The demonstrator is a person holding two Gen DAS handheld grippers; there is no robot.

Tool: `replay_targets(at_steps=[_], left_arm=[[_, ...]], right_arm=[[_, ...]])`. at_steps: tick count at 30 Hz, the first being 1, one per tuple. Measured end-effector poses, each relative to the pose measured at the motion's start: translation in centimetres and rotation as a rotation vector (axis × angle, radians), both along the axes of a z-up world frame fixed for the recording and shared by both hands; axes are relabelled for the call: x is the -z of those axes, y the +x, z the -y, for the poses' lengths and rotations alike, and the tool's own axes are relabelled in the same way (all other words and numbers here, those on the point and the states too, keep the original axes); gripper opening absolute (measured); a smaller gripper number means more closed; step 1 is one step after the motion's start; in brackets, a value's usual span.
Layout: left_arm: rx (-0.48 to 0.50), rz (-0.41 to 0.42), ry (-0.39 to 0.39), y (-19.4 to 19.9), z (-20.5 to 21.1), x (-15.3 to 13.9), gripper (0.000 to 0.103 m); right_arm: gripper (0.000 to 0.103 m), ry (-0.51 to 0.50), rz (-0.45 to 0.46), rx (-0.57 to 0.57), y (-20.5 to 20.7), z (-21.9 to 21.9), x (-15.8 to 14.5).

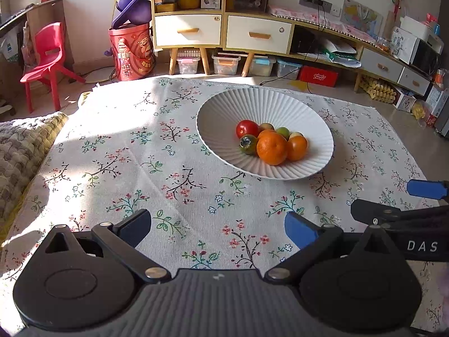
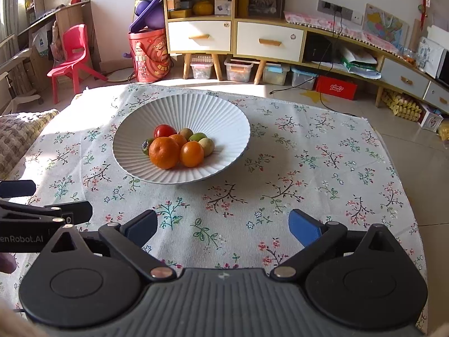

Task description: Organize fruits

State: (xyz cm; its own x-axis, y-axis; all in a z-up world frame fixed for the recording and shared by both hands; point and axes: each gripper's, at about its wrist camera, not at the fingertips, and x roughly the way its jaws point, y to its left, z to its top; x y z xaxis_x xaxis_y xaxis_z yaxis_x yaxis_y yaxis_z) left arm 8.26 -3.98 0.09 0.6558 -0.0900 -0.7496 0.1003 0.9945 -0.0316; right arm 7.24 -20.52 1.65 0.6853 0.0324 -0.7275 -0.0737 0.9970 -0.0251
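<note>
A white ribbed bowl (image 1: 224,112) (image 2: 196,109) stands on the floral tablecloth and holds several fruits. Among them are a large orange (image 1: 271,148) (image 2: 164,152), a smaller orange (image 1: 297,147) (image 2: 192,154), a red tomato (image 1: 247,129) (image 2: 164,131) and small green fruits (image 2: 197,136). My left gripper (image 1: 217,224) hovers over the cloth in front of the bowl, open and empty. My right gripper (image 2: 223,224) is also open and empty, short of the bowl. Each gripper shows at the edge of the other's view.
The tablecloth (image 1: 126,154) (image 2: 308,168) covers a low table whose far edge borders the tiled floor. A knitted cushion (image 1: 19,146) lies at the left. Beyond stand a red chair (image 1: 47,56), a red bucket (image 1: 132,53), cabinets (image 1: 224,28) and storage boxes.
</note>
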Motion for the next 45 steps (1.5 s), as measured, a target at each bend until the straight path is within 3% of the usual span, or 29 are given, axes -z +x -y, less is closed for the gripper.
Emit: replay_targets(at_steps=[45], left_arm=[[0.001, 0.000, 0.011, -0.03, 0.03, 0.07, 0.092]], right_arm=[[0.102, 0.002, -0.007, 0.007, -0.10, -0.06, 0.06]])
